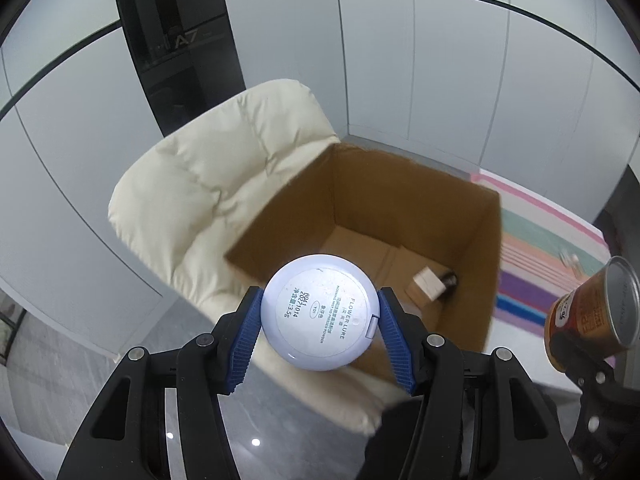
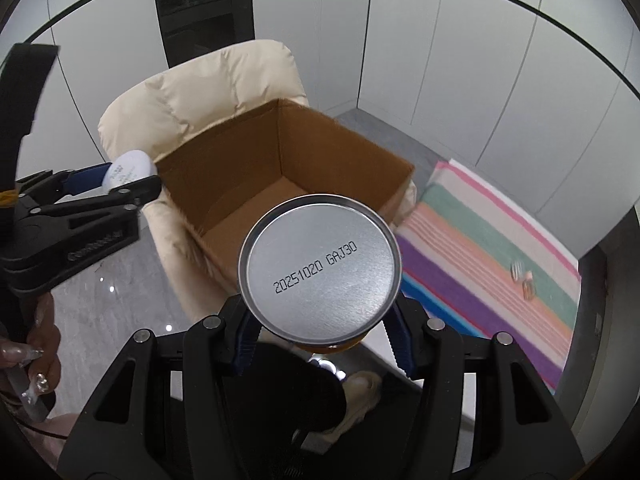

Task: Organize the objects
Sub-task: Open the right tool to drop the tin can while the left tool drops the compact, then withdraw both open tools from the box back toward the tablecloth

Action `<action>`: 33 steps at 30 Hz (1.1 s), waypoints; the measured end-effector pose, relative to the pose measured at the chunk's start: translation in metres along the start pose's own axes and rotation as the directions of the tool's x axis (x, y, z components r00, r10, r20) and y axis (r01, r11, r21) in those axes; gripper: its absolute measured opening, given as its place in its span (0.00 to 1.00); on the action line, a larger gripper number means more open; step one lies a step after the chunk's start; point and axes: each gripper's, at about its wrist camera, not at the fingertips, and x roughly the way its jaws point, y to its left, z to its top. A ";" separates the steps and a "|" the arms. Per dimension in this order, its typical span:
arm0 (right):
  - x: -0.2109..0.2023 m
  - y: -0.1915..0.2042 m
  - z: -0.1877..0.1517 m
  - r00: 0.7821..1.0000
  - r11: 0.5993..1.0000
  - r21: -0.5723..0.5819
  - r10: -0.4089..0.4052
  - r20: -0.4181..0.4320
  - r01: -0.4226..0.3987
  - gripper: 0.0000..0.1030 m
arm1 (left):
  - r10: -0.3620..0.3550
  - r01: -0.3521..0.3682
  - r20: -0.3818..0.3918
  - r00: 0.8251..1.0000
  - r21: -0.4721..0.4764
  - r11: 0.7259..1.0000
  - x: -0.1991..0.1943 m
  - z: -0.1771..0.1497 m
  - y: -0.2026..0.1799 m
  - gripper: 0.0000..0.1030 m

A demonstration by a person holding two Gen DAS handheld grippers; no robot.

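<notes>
Left wrist view: both loads carried toward the open cardboard box
Left gripper clamped on the round powder compact; box mouth ahead and below, left nearer its rim. Right gripper clamps the orange can (base-on, long axis along the fingers), box just beyond

Both grippers are black plastic frames with cut-out windows and round silver screws at the joints; the left gripper and the right gripper carry ribbed blue pads on their fingers. The person's hand has long, glossy nails set with small gems.
</notes>
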 end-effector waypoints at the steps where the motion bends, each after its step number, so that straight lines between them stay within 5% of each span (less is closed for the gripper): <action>1: 0.006 0.002 0.009 1.000 1.000 -0.009 0.000 0.010 0.001 0.55 | 0.001 -0.001 0.000 1.000 -0.004 1.000 0.006 0.006 0.000 0.57; 12: 0.065 0.004 0.065 1.000 1.000 -0.022 -0.009 0.027 0.009 0.56 | -0.017 0.016 -0.008 1.000 -0.041 0.999 0.064 0.049 0.003 0.60; 14: 0.072 0.004 0.068 0.999 1.000 -0.023 0.011 0.032 -0.011 0.66 | -0.043 0.043 -0.026 0.999 -0.026 0.999 0.068 0.052 0.002 0.82; 15: 0.075 0.004 0.069 0.999 1.000 -0.020 0.011 0.031 -0.010 0.85 | -0.047 0.046 -0.038 0.998 -0.024 0.999 0.071 0.053 0.003 0.95; 16: 0.077 0.003 0.070 0.999 1.000 -0.012 0.007 0.039 -0.006 0.97 | -0.059 0.058 -0.034 0.998 -0.028 0.998 0.070 0.053 0.004 0.97; 17: 0.077 0.003 0.069 0.999 1.000 -0.006 0.006 0.048 -0.006 0.99 | -0.075 0.074 -0.025 0.997 -0.033 0.997 0.070 0.052 0.006 0.97; 33: 0.088 -0.015 0.064 1.000 0.997 0.082 -0.004 0.015 0.002 0.99 | -0.074 0.073 -0.050 0.996 -0.027 0.997 0.071 0.049 0.009 0.97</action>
